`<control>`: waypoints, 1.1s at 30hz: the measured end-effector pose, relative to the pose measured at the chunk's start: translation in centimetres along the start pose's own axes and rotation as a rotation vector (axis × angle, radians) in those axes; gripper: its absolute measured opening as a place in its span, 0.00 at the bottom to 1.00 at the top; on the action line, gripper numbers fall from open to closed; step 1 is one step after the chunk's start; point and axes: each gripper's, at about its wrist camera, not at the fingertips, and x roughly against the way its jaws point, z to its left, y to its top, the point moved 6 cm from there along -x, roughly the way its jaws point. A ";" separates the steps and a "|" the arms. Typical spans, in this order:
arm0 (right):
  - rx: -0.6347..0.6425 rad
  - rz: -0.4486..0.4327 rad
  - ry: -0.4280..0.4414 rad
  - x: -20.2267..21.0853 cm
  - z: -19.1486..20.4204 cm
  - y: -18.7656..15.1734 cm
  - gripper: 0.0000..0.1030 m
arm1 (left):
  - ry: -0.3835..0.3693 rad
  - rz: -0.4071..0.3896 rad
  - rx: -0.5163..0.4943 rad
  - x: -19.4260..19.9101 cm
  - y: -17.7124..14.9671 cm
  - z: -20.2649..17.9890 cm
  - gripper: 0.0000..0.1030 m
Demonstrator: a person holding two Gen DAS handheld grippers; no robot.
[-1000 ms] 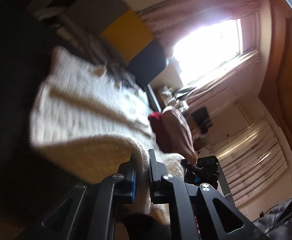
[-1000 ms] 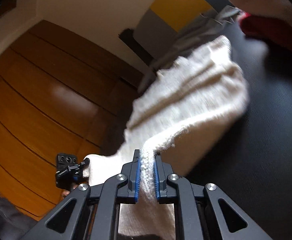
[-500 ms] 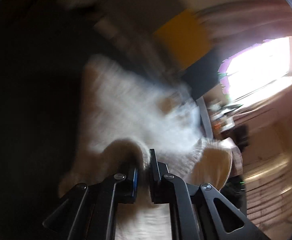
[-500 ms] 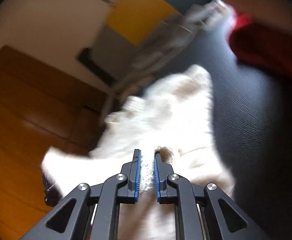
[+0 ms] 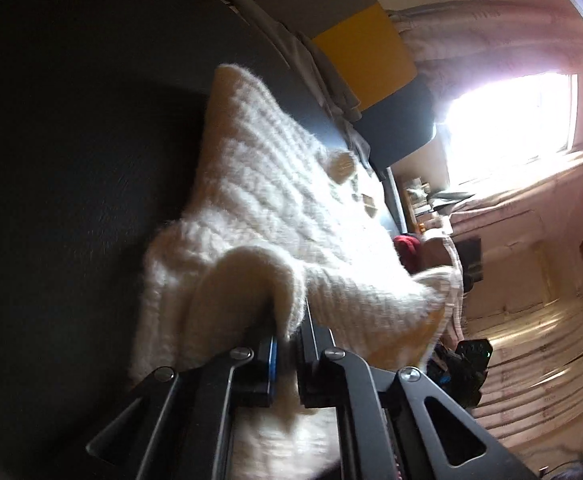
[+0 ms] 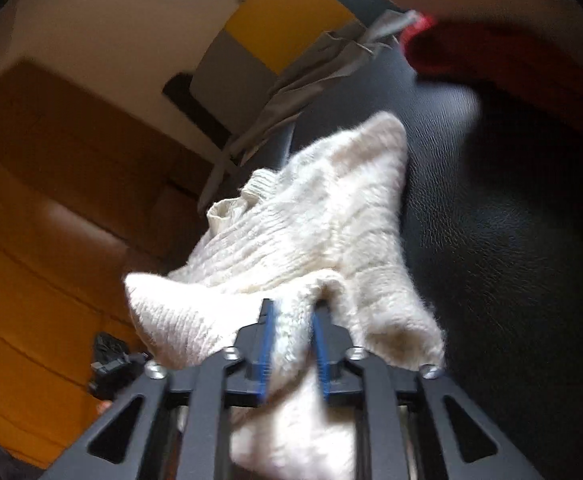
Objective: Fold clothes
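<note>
Left claw is clamped tight on a fold of the cream knit sweater, with the edge bunched up between the pads. Right claw has just been opening; its jaws now stand partly apart with a strip of the same sweater still lying between the blue pads, loose rather than squeezed as far as I can see.

The sweater is spread over a black leather surface, crumpled near the claws and flatter further out, one corner poking away from the cameras. A couple of big buttons show on it in the left view.

Past the sweater there's a red garment, a bit blurry, and a grey cloth draped along the far edge. Behind that, a yellow and grey panel, wooden panelling on one side, and a bright window with curtains on the other.
</note>
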 end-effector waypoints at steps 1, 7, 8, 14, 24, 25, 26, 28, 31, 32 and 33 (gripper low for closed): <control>0.043 0.004 -0.009 0.8 1.0 -0.2 0.52 | -0.024 -0.005 0.015 0.4 0.0 -0.2 0.07; 0.463 -0.040 -0.284 6.0 6.2 -1.6 0.80 | -0.056 -0.049 0.073 1.5 1.4 -0.5 0.28; 0.620 -0.051 -0.372 6.0 7.2 -2.2 0.85 | -0.044 -0.046 0.065 1.5 1.5 -0.5 0.30; 1.268 0.112 -0.611 0.9 7.7 -6.9 0.94 | 0.155 -0.086 -0.046 4.2 1.3 0.3 0.40; 1.110 0.138 -0.445 -3.5 7.0 -1.3 0.54 | 0.470 -0.049 -0.443 5.5 1.7 -0.5 0.41; 1.029 0.139 -0.408 -4.1 6.9 -0.3 0.46 | 0.474 -0.033 -0.473 5.1 1.6 -0.8 0.41; 0.947 0.139 -0.377 -4.6 6.7 0.8 0.39 | 0.477 -0.016 -0.503 4.6 1.6 -1.1 0.41; 0.894 0.138 -0.365 -5.3 6.1 1.9 0.39 | 0.482 0.017 -0.572 4.2 1.6 -1.9 0.41; 0.828 0.140 -0.339 -6.4 5.7 3.0 0.39 | 0.520 0.053 -0.688 3.8 1.7 -2.9 0.47; 0.783 0.138 -0.322 -6.3 5.3 3.5 0.44 | 0.535 0.066 -0.725 3.8 1.8 -3.1 0.48; 0.738 0.135 -0.304 -6.2 5.0 3.9 0.53 | 0.541 0.080 -0.759 3.7 1.8 -3.3 0.48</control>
